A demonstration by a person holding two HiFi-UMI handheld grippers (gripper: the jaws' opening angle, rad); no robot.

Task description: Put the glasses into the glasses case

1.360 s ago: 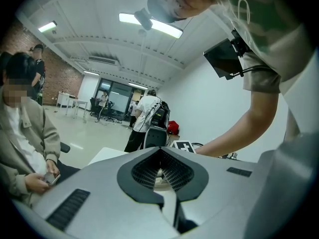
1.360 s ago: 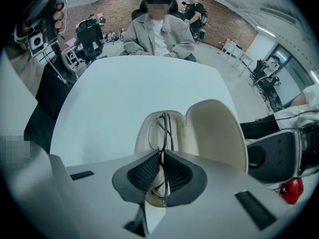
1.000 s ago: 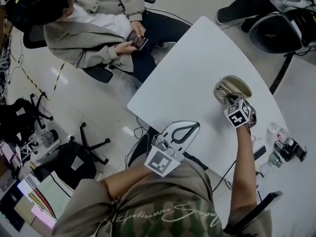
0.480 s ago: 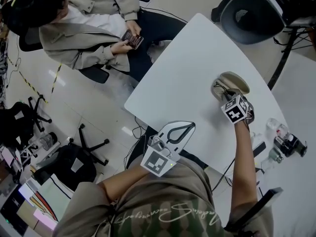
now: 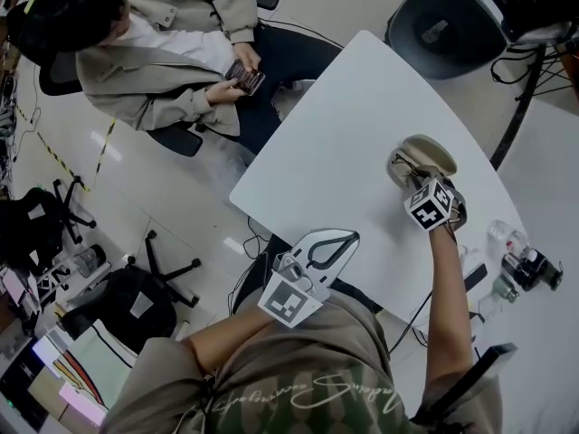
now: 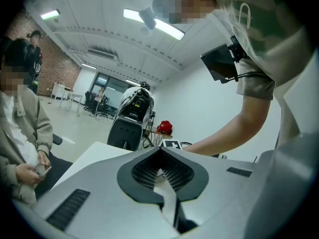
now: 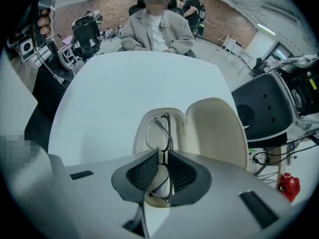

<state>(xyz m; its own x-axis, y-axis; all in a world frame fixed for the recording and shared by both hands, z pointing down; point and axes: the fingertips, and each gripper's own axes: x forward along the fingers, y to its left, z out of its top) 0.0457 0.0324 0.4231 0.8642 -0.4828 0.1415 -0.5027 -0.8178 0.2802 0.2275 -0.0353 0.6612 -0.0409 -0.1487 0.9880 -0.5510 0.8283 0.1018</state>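
An open beige glasses case [image 5: 432,152] lies on the white table [image 5: 344,143] toward its right side. Thin dark-framed glasses [image 7: 159,128] hang upright over the case's left half [image 7: 142,133], and the lid [image 7: 214,128] lies open to the right. My right gripper [image 7: 163,156] is shut on the glasses at the bridge; in the head view it [image 5: 414,181] sits at the case's near end. My left gripper [image 5: 346,236] rests at the table's near edge, shut with nothing between its fingers, also seen in its own view [image 6: 160,151].
A seated person [image 5: 172,52] holding a phone is at the table's far left corner. A black chair back [image 5: 452,25] stands beyond the far right edge. Small bottles and devices [image 5: 525,265] lie on a surface to the right. Chair bases [image 5: 172,269] stand on the floor at left.
The head camera shifted slightly. Both grippers keep about the same places, the right one still holding the glasses over the case.
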